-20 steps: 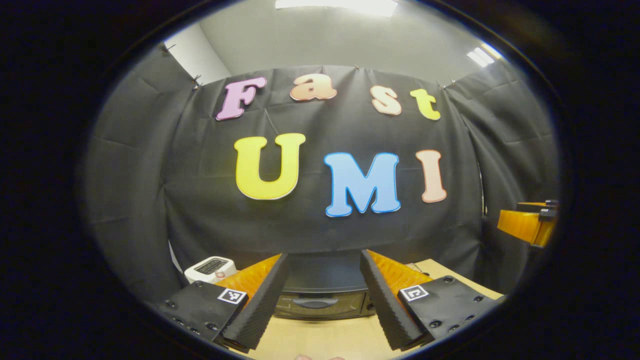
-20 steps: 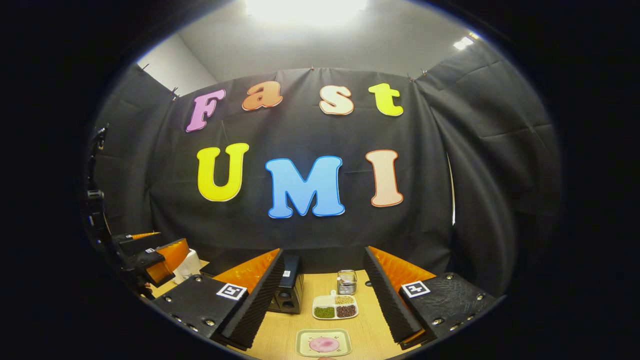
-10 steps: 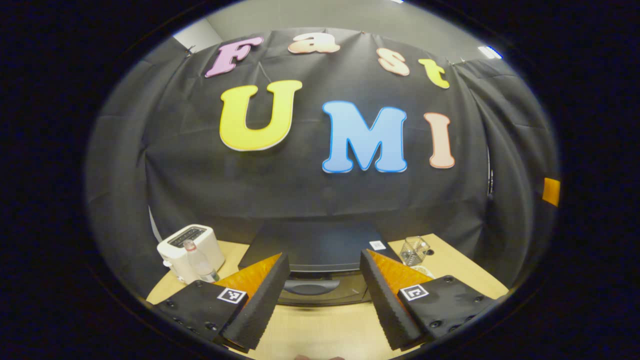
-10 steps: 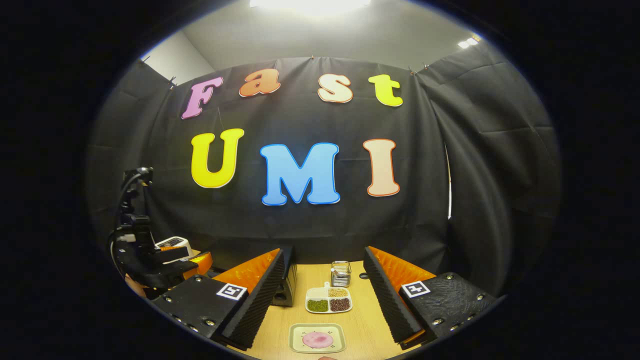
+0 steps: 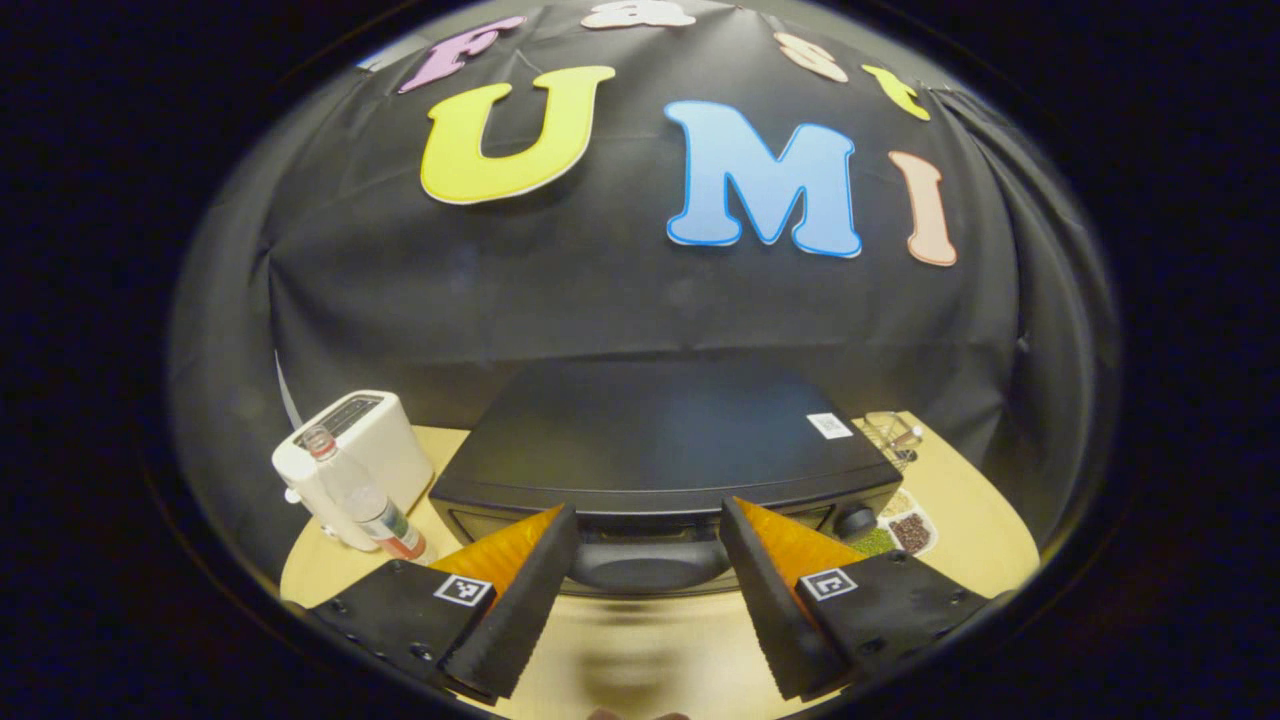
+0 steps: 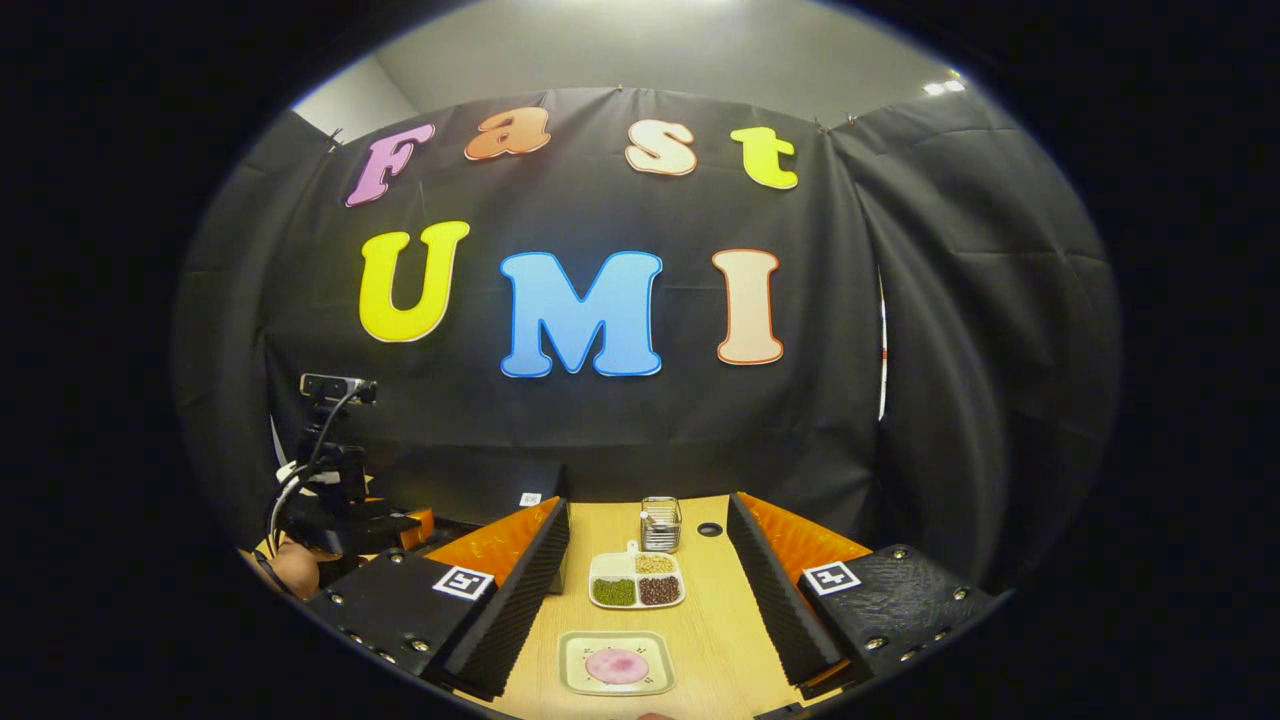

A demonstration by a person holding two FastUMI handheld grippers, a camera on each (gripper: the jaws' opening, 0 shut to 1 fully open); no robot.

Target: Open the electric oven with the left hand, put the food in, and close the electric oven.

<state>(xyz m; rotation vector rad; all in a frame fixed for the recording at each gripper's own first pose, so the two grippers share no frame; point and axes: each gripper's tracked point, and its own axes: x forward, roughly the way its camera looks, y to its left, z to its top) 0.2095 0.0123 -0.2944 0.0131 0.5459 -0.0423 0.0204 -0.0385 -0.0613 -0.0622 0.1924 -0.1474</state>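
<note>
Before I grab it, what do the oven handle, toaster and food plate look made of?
Oven handle: dark moulded plastic, probably, with a dull sheen. Toaster: white, smooth, likely plastic. Plate: pale and glossy, ceramic or melamine; I cannot tell which.

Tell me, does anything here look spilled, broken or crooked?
Nothing stands out. The oven sits shut, the toaster and bottle stand upright, and the plate and divided dish lie flat.
</note>
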